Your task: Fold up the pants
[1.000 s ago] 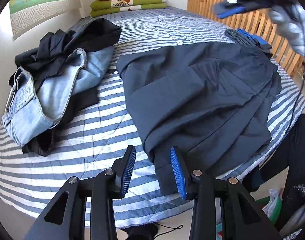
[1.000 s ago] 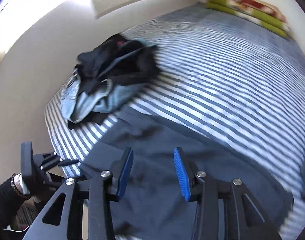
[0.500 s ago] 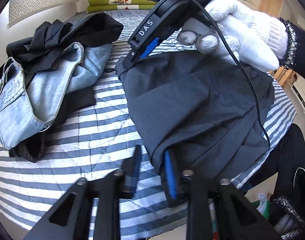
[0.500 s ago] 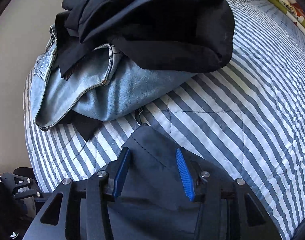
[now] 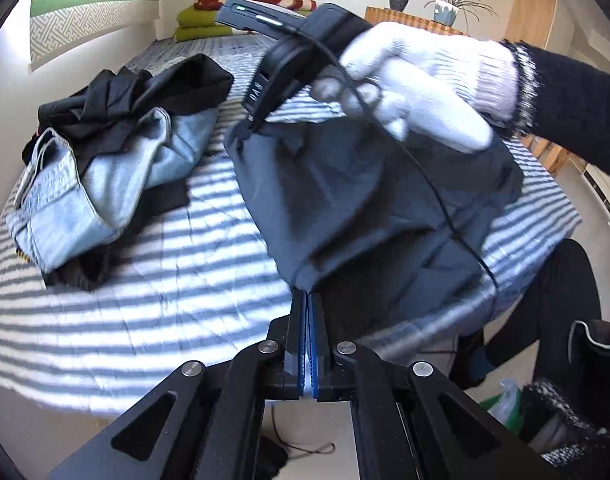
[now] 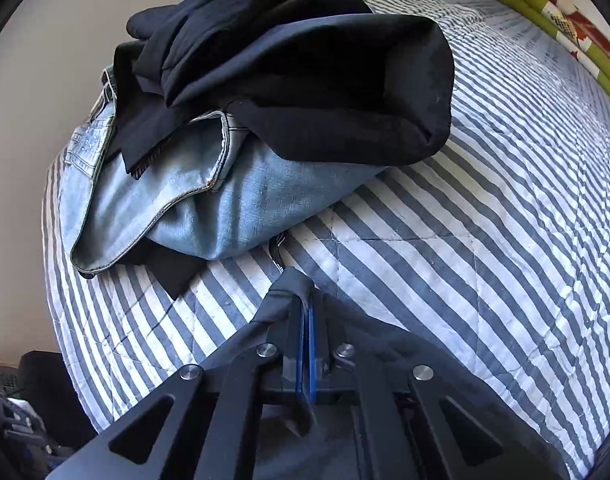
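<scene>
On striped quilt (image 5: 153,280), limp dark pants (image 5: 365,208).

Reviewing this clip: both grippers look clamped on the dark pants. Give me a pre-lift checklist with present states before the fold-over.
1. Left gripper shut on dark pants edge: ok.
2. Right gripper shut on the far corner: ok.
3. Striped bedspread not pinched with the fabric: cannot tell.
4. Jeans pile apart from the pants: ok.
5. Cable hanging off the right gripper lies across the pants: not ok.
</scene>
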